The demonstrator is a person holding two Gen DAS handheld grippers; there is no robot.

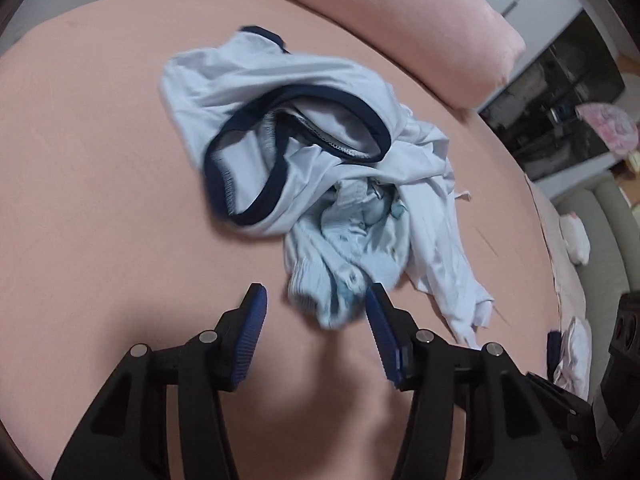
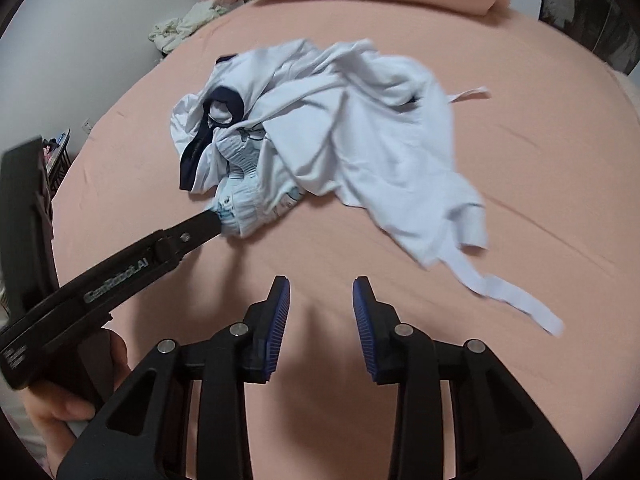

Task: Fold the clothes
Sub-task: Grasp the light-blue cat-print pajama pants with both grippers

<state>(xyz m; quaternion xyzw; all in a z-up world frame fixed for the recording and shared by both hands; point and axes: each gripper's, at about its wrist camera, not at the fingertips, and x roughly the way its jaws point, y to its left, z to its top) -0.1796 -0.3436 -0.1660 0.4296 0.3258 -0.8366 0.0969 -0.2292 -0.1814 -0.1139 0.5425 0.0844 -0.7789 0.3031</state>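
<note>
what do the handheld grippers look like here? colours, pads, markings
Both the left gripper and the right gripper are matte black plastic with angular linkage arms and round silver pivot pins. The fingers carry ribbed dark-blue pads on their inner faces. From the right wrist view, the left gripper's side bears raised lettering, too blurred to read surely, and a hand holds its black grip. No cables or sleeves show.

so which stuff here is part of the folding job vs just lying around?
Job:
white shirt with navy trim
pale blue patterned garment
left hand-held gripper
right hand-held gripper

Lying about:
pink pillow
cream cloth heap
pink bedsheet
</note>
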